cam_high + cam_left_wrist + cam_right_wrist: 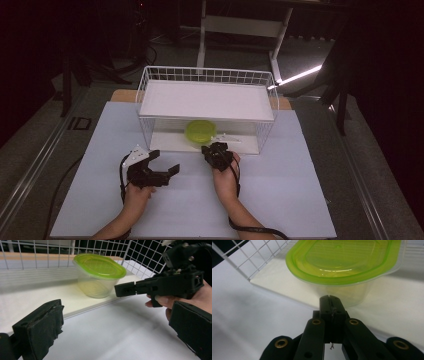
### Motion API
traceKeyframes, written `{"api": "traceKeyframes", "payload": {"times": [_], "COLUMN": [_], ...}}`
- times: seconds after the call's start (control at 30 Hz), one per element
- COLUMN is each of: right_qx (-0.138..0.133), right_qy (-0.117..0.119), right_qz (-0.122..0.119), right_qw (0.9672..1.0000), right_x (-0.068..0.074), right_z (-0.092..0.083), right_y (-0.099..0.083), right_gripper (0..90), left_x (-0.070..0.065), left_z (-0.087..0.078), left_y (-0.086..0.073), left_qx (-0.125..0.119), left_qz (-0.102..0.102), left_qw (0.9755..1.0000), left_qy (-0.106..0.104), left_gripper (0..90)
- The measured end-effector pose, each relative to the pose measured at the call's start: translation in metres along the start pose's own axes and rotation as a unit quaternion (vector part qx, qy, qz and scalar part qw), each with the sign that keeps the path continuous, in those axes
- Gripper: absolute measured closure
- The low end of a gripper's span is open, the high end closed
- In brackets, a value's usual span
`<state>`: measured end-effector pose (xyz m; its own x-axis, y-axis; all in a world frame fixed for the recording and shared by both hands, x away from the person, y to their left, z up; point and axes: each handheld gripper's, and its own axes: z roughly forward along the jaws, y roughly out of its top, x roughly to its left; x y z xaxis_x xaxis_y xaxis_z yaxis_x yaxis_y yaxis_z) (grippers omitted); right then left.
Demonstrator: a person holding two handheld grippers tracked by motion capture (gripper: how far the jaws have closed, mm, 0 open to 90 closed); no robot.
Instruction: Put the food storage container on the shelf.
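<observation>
White bench: lidded container in the wire rack lies just ahead of the clenched, empty right gripper; left gripper released, farther off.

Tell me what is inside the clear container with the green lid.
Through the clear container wall nothing solid shows, just a yellowish tint; it looks empty. The green lid covers the top, and the shut right gripper hides part of the wall in its own view.
</observation>
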<state>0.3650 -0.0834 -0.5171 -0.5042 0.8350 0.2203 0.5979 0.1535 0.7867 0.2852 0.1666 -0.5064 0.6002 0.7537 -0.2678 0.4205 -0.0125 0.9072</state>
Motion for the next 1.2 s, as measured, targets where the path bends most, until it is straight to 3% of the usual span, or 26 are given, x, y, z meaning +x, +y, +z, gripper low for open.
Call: {"api": "traceKeyframes", "payload": {"times": [0.3, 0.37, 0.43, 0.6, 0.7, 0.8, 0.93, 1.07, 1.2], "right_qx": [0.009, 0.009, 0.010, 0.007, 0.005, 0.001, -0.011, -0.036, -0.053], "right_qy": [-0.007, 0.001, 0.006, 0.018, 0.029, 0.037, 0.054, 0.083, 0.082], "right_qz": [-0.004, -0.008, -0.009, -0.014, -0.015, -0.020, -0.030, -0.050, -0.072], "right_qw": [0.9999, 0.9999, 0.9999, 0.9997, 0.9995, 0.9991, 0.9980, 0.9947, 0.9926], "right_x": [0.005, 0.008, 0.009, 0.010, 0.009, 0.009, 0.011, 0.011, 0.012], "right_z": [0.013, 0.008, 0.003, -0.013, -0.027, -0.039, -0.055, -0.073, -0.084], "right_y": [0.008, 0.006, 0.003, -0.002, -0.005, -0.009, -0.012, -0.014, -0.017], "right_gripper": [89.4, 87.6, 85.8, 82.7, 79.3, 71.8, 50.9, 26.8, 18.5], "left_x": [-0.002, -0.003, -0.006, -0.009, -0.013, -0.016, -0.017, -0.021, -0.021], "left_z": [0.001, -0.001, -0.004, -0.008, -0.014, -0.020, -0.029, -0.036, -0.043], "left_y": [0.000, 0.001, 0.004, 0.011, 0.014, 0.017, 0.019, 0.019, 0.019], "left_qx": [0.000, -0.007, -0.012, -0.012, -0.007, -0.003, -0.008, -0.002, -0.009], "left_qz": [0.009, 0.019, 0.040, 0.044, 0.059, 0.069, 0.059, 0.068, 0.059], "left_qw": [0.9999, 0.9996, 0.9991, 0.9989, 0.9981, 0.9975, 0.9971, 0.9956, 0.9947], "left_qy": [-0.010, -0.021, -0.012, -0.013, -0.013, -0.018, -0.049, -0.065, -0.083], "left_gripper": [0.4, 0.4, 0.4, 0.4, 0.4, 0.4, 0.4, 0.4, 0.4]}}
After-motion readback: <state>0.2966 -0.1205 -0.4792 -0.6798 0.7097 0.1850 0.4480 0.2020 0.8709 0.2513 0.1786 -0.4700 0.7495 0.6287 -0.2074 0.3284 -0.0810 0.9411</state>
